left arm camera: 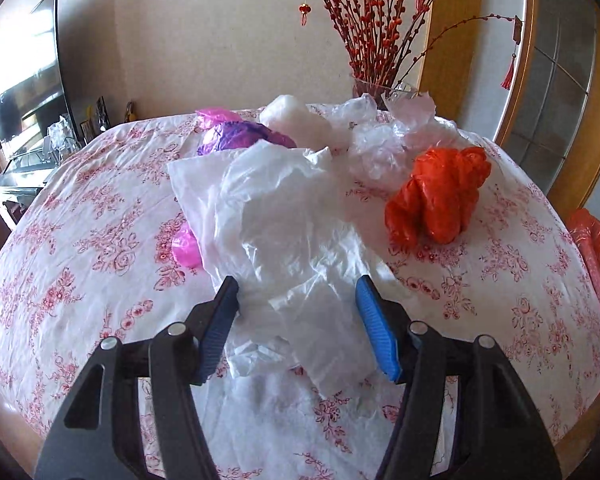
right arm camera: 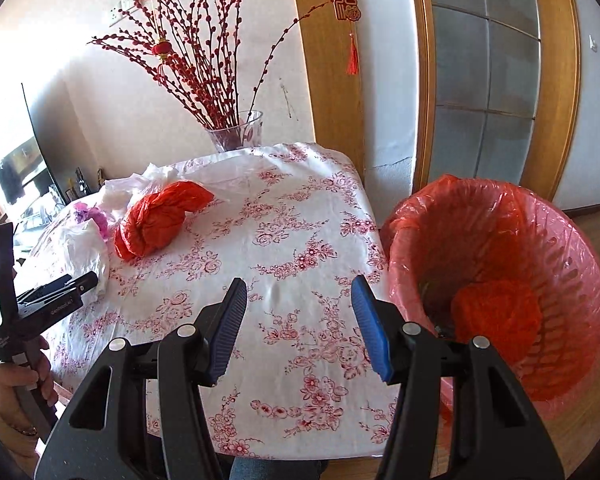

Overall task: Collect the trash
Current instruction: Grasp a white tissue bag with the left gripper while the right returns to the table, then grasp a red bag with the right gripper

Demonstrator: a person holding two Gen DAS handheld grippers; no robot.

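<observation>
The left gripper (left arm camera: 296,292) gapes wide around a crumpled white plastic bag (left arm camera: 284,216) beside the red bag (left arm camera: 436,196). The right gripper (right arm camera: 298,296) hangs wide, empty, near the red-lined trash basket (right arm camera: 572,280).

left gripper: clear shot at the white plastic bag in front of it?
Probably yes. The left gripper is open, and the crumpled white plastic bag already lies between its fingers on the tablecloth. Nothing sits in between; the orange bag lies off to the side.

Pink bag (left arm camera: 186,246) half hidden under white bag (left arm camera: 276,216); bin (right arm camera: 572,264) contents unclear
</observation>
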